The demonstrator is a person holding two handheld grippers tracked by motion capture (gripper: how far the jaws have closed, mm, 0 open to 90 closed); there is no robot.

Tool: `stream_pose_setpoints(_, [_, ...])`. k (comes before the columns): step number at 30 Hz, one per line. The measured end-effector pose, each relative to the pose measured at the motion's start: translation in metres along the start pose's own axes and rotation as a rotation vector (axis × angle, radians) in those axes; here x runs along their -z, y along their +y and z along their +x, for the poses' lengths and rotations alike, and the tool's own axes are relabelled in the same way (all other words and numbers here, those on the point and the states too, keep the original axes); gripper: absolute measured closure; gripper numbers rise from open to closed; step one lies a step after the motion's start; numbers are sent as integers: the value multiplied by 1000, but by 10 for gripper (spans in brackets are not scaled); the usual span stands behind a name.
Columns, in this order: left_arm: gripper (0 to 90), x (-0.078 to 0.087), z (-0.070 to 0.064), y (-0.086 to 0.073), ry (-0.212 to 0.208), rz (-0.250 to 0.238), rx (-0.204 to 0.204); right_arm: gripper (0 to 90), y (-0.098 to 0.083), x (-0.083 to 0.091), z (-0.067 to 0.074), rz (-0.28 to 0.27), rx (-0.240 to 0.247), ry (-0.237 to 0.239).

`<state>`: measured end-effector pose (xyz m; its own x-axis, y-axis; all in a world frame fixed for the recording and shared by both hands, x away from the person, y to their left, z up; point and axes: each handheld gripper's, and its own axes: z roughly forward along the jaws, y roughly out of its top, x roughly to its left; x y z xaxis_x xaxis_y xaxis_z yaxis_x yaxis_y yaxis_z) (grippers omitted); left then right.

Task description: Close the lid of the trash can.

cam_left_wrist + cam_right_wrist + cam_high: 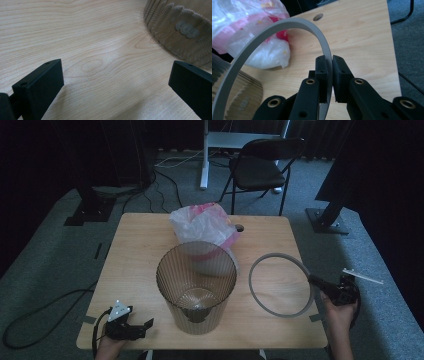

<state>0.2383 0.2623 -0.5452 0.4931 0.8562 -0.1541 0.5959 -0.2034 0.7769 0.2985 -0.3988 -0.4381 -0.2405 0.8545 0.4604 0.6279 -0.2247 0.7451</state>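
A ribbed, see-through brown bin (196, 287) stands upright at the middle of the wooden table (140, 245). Behind it lies a crumpled white and pink plastic bag (205, 227). My right gripper (316, 281) is shut on the rim of a grey plastic ring (280, 285), which hangs tilted over the right part of the table. In the right gripper view the ring (274, 28) arcs up from between the pads toward the bag (249, 32). My left gripper (145, 325) rests at the front left corner, open and with nothing between its jaws. The bin's base (180, 32) sits to its right.
A round cable hole (239, 227) is in the table near the far edge. A black folding chair (262, 165) and a white desk leg (204, 155) stand behind the table. Cables (45, 310) run over the grey carpet at the left.
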Motion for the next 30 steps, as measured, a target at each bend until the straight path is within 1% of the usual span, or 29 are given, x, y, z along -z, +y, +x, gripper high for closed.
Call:
stream_pose_setpoints(6, [0,0,0,0,0,1,-1,837,10,8,9,-26,18,17])
stream_pose_setpoints(13, [0,0,0,0,0,1,-2,837,22,23,21,-79,43,37])
stream_pose_setpoints(19, [0,0,0,0,0,2,-3,837,33,28,35,-108,67,73])
stream_pose_setpoints(23, [0,0,0,0,1,3,-4,837,42,29,45,-123,86,87])
stream_pose_setpoints(30, [0,0,0,0,1,5,-4,837,62,31,67,-151,132,125])
